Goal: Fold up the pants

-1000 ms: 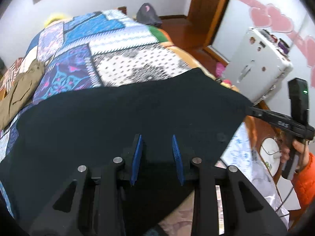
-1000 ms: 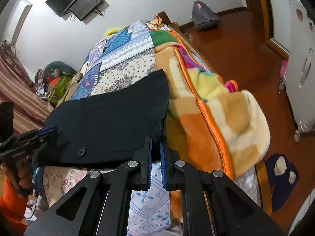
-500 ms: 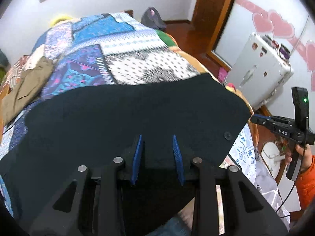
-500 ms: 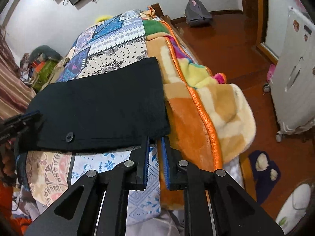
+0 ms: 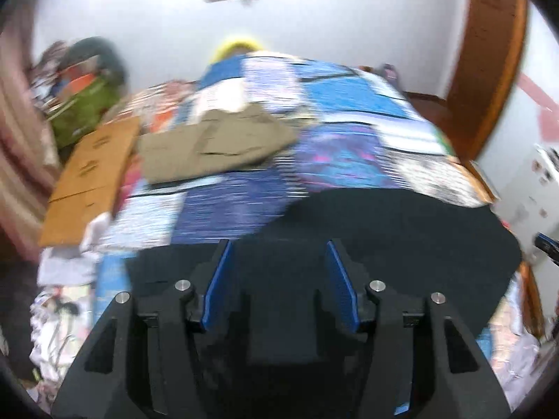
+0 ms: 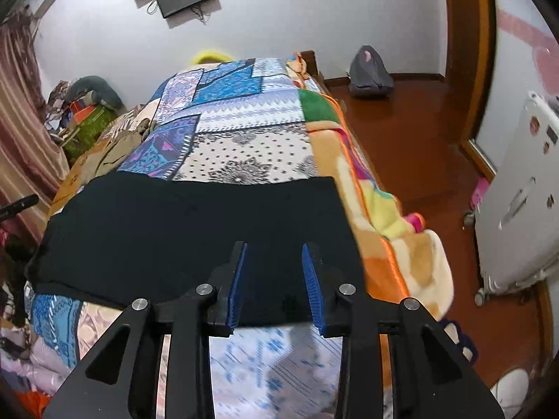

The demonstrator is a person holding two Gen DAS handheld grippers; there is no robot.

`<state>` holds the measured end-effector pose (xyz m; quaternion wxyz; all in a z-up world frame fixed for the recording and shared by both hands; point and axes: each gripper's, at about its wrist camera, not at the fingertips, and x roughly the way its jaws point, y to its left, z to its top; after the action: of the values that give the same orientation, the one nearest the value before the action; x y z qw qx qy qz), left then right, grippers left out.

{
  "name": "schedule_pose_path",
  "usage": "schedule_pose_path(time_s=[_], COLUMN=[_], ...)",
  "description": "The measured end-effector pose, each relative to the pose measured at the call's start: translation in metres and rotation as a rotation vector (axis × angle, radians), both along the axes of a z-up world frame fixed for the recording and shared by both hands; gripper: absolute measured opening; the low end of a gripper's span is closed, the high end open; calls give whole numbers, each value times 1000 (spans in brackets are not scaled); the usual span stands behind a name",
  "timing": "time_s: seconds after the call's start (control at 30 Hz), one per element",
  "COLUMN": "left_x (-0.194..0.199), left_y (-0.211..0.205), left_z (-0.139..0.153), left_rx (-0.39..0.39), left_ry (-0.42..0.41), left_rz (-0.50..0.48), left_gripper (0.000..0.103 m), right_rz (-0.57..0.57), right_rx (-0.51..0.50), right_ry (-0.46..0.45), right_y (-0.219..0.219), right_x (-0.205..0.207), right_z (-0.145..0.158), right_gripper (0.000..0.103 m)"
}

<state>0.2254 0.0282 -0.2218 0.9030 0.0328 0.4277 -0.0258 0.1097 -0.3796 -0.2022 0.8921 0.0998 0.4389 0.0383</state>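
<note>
The black pants (image 6: 195, 230) lie folded flat across the near end of the bed on the patchwork quilt (image 6: 241, 129). In the left wrist view the pants (image 5: 401, 230) fill the lower right, blurred by motion. My left gripper (image 5: 279, 251) is open and empty, hovering over the pants' near left part. My right gripper (image 6: 274, 255) is open and empty, its blue pads (image 6: 312, 279) over the pants' near right edge. Whether either touches the cloth I cannot tell.
Folded khaki pants (image 5: 213, 146) lie farther up the bed at the left, beside a cardboard sheet (image 5: 91, 174). An orange blanket (image 6: 401, 251) hangs over the bed's right side. A white suitcase (image 6: 517, 209) and a grey backpack (image 6: 370, 73) stand on the wooden floor.
My right gripper has opened and moved left over the pants. My left gripper has opened wider and swung left, now facing up the bed; its view is blurred.
</note>
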Motion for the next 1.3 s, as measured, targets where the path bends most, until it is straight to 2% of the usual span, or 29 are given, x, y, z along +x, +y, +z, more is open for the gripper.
schedule_pose_path(time_s=[0.2, 0.3, 0.4, 0.53, 0.7, 0.73, 0.77, 0.8, 0.87, 0.93, 1.1, 1.2, 1.3], left_x=[16, 21, 27, 33, 42, 46, 48, 50, 51, 51, 60, 65, 62], left_y=[91, 125, 151, 159, 159, 160, 159, 158, 152, 145, 148, 158, 166], left_z=[-27, -47, -76, -98, -99, -101, -102, -104, -103, -101, -101, -101, -93], left_rx=[26, -3, -63, -114, -137, -144, -158, -169, -132, -67, 8, -6, -55], left_ry=[49, 96, 163, 204, 188, 193, 197, 203, 192, 176, 177, 186, 192], left_rz=[141, 173, 191, 185, 178, 173, 157, 143, 138, 136, 162, 161, 147], left_gripper=[54, 54, 54, 56, 58, 53, 40, 34, 24, 18, 16, 16, 19], right_rz=[-33, -71, -116, -158, -172, -169, -165, -159, -144, -121, -85, -63, -18], right_rx=[-25, -35, -52, -43, -60, -64, -69, -73, -73, -75, -73, -81, -116], right_ry=[34, 47, 69, 102, 131, 133, 135, 138, 141, 155, 177, 173, 150], right_y=[18, 21, 20, 15, 15, 16, 17, 19, 23, 29, 38, 43, 53], right_x=[9, 9, 8, 7, 13, 14, 16, 18, 20, 23, 27, 27, 29], right_z=[-10, -14, -21, -29, -37, -39, -40, -41, -43, -47, -56, -52, -38], right_gripper=[31, 38, 39, 39, 39, 39, 39, 39, 39, 39, 39, 39, 39])
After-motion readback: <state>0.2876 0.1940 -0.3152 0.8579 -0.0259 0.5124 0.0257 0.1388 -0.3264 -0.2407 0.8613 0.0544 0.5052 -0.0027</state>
